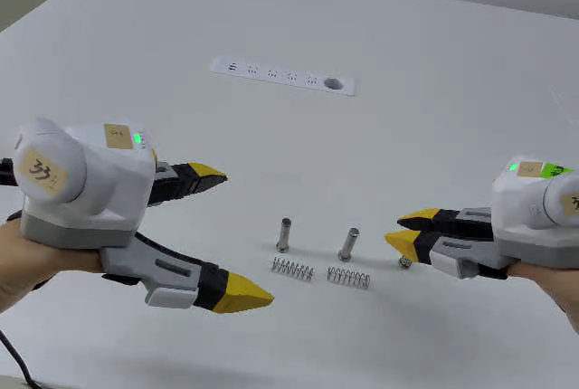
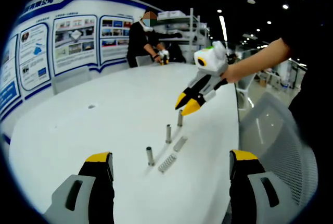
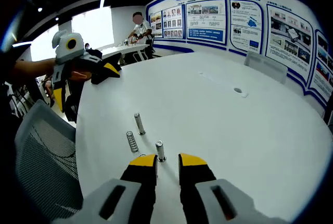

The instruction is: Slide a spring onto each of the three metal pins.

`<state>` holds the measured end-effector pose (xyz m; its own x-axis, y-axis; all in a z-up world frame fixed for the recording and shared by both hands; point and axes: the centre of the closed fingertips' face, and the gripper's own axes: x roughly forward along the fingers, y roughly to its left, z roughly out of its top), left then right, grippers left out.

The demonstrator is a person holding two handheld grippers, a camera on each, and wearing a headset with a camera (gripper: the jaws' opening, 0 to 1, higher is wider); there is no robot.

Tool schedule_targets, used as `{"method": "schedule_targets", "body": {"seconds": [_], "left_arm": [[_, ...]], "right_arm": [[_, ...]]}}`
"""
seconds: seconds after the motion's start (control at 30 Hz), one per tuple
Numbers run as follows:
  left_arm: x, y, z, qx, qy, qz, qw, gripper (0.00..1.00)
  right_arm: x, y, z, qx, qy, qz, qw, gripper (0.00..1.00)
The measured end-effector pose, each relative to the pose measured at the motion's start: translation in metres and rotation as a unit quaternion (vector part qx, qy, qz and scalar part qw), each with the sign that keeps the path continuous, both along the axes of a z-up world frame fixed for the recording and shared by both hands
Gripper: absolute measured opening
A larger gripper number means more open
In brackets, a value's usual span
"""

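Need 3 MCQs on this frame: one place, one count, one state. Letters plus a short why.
1. The two springs in the head view lie:
A) flat on the table beside the pins
B) slid onto pins
C) between a gripper's jaws

2. Pins standing, by the left gripper view:
A) one
B) two
C) three

3. The left gripper is:
A) shut on a spring
B) wide open
C) shut, empty

Answers:
1 A: both lie loose on the tabletop, nearer the person than the pins.
2 C: three stand in a row.
3 B: its yellow tips are far apart with nothing between them.
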<state>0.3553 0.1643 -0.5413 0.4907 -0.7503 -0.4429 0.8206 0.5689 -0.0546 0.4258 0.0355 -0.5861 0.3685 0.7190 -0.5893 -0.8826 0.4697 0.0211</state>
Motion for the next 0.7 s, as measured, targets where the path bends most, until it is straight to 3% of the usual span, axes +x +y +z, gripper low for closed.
{"method": "schedule_targets", "body": {"seconds": [0.23,0.4,0.57,0.7], "left_arm": [[-0.002,0.002,-0.005,0.003,0.006,0.001,1.0000,0.94],[-0.003,0.003,-0.007,0.003,0.008,0.003,1.0000,0.94],[-0.003,0.007,-0.010,0.008,0.012,0.008,0.9999,0.94],[-0.003,0.008,-0.011,0.010,0.015,0.009,0.9998,0.94]], "right_arm": [[-0.014,0.009,-0.015,-0.016,0.014,0.037,0.9991,0.18],[-0.028,0.010,-0.036,-0.059,0.024,0.083,0.9945,0.18],[-0.031,0.011,-0.053,-0.089,0.022,0.107,0.9901,0.18],[-0.027,0.012,-0.060,-0.091,0.027,0.105,0.9899,0.19]]}}
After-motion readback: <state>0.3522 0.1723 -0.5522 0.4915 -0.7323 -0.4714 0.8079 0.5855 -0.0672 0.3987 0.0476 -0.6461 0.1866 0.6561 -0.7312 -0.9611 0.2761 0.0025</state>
